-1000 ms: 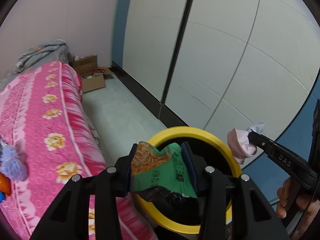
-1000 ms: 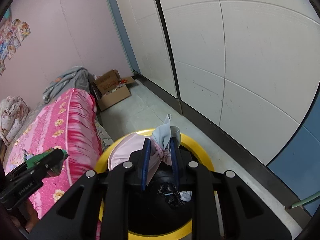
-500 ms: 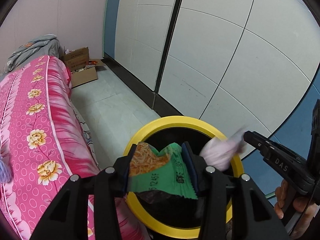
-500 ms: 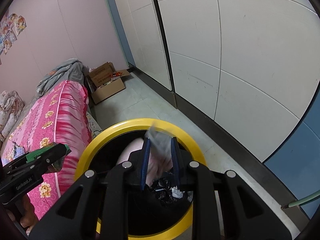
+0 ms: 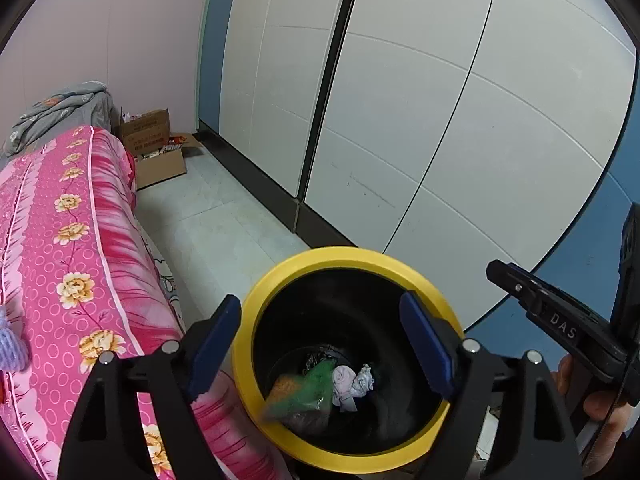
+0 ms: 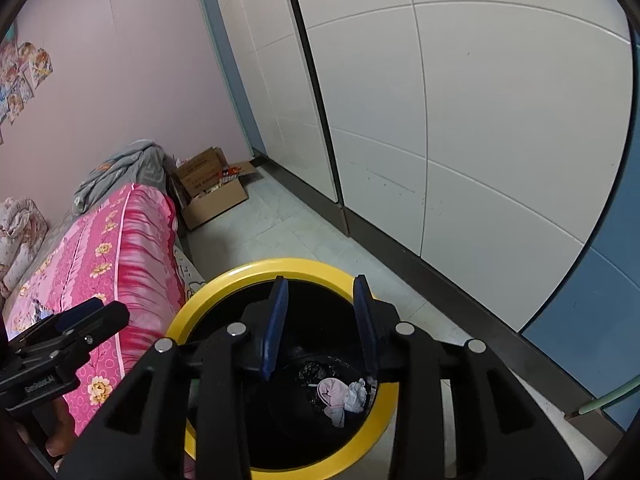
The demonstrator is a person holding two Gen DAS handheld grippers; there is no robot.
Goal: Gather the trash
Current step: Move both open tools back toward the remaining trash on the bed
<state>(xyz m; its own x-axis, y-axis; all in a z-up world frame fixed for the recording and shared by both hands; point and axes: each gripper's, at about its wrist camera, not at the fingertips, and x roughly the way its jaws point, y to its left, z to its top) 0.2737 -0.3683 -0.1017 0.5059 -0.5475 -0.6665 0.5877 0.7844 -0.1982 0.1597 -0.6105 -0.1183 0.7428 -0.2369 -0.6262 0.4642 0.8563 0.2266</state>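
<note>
A black bin with a yellow rim [image 5: 344, 256] stands on the floor beside the bed; it also shows in the right wrist view [image 6: 288, 266]. My left gripper [image 5: 320, 344] is open and empty right above it. A blurred green and orange snack wrapper [image 5: 308, 392] is inside the bin, beside a pink and white cloth wad [image 5: 346, 386]. My right gripper [image 6: 320, 324] is open and empty over the bin, with the cloth wad [image 6: 336, 396] below it. The right gripper shows at the right edge of the left wrist view [image 5: 560, 320].
A bed with a pink flowered cover [image 5: 60, 260] runs along the left, touching the bin. White wardrobe doors [image 5: 440, 120] stand on the right. An open cardboard box [image 5: 154, 148] sits on the tiled floor [image 5: 216, 224] at the far end.
Both grippers opened. The cloth wad dropped from the right gripper into the bin, then the snack wrapper dropped from the left gripper into it.
</note>
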